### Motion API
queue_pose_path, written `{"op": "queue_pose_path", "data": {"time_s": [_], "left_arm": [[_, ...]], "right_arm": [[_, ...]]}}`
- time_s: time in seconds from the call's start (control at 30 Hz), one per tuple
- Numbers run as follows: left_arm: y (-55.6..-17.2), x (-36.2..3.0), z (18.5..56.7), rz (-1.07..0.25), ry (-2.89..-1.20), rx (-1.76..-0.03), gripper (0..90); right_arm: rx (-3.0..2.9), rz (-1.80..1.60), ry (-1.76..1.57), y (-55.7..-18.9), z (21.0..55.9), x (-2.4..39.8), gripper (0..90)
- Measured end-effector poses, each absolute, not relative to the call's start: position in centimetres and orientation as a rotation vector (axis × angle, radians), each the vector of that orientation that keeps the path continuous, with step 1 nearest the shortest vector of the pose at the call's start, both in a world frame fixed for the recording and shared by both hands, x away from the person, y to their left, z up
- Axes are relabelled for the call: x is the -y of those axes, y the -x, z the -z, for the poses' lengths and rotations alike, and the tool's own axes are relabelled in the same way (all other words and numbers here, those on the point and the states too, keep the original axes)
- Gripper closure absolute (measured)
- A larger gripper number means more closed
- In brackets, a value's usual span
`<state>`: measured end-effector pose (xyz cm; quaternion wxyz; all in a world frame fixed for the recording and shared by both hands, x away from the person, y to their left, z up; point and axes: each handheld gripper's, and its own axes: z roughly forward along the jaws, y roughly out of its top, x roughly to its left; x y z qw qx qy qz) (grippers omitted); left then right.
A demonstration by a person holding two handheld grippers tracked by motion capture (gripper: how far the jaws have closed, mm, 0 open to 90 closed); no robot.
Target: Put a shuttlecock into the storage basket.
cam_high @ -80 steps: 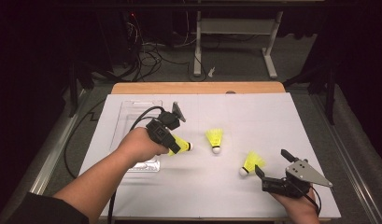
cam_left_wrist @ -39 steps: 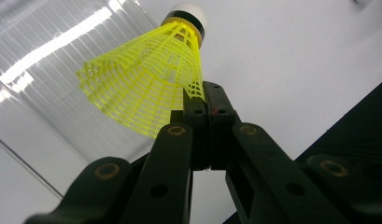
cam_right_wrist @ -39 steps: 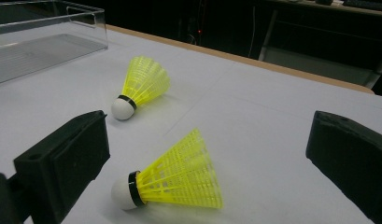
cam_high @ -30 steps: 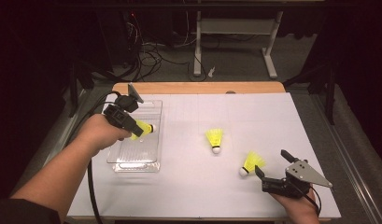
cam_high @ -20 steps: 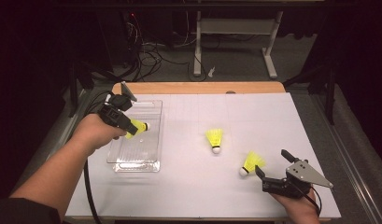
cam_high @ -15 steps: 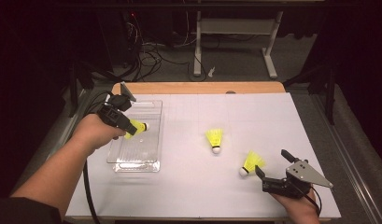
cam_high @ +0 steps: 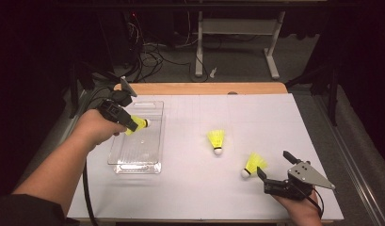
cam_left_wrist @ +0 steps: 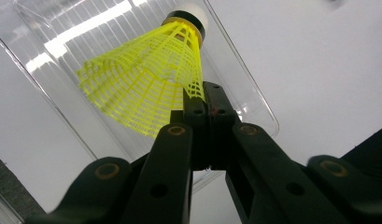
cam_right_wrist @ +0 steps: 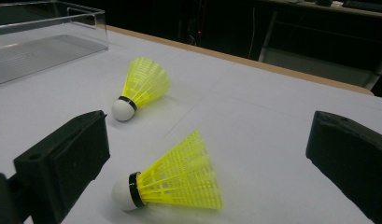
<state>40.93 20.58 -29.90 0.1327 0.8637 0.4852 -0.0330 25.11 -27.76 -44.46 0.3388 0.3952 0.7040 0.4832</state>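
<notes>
My left gripper (cam_high: 131, 123) is shut on the skirt rim of a yellow shuttlecock (cam_high: 139, 124) and holds it over the clear plastic tray (cam_high: 133, 162) at the table's left. In the left gripper view the shuttlecock (cam_left_wrist: 146, 84) points its white cork down toward the tray floor (cam_left_wrist: 235, 88). Two more yellow shuttlecocks lie on the white table: one (cam_high: 216, 140) near the middle, one (cam_high: 252, 164) just ahead of my right gripper (cam_high: 271, 173). The right gripper (cam_right_wrist: 207, 163) rests open low on the table, with the nearer shuttlecock (cam_right_wrist: 177, 179) lying between its jaws and the farther one (cam_right_wrist: 141, 87) beyond.
The white sheet covers most of the table, with a wooden edge (cam_high: 199, 88) at the far side. A black cable (cam_high: 86, 188) trails from the left gripper along the person's forearm. Desk legs and cords stand on the dark floor behind the table.
My left gripper carried the shuttlecock from the table's middle leftward to above the tray, then shifted slightly. The right gripper has stayed still.
</notes>
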Motion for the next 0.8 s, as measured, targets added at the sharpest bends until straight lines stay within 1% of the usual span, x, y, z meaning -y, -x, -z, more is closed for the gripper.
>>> {"op": "queue_pose_path", "data": {"time_s": [0.43, 0.8], "left_arm": [[-42.9, -19.1, 31.7, 0.067, -2.496, -1.464, 89.7], [-43.6, -18.7, 32.6, 0.062, -2.489, -1.466, 89.7]], "right_arm": [[-1.831, -1.271, -1.038, -25.2, 44.5, 27.8, 0.3], [-1.829, -1.271, -1.035, -25.1, 44.5, 27.9, 0.3]]}}
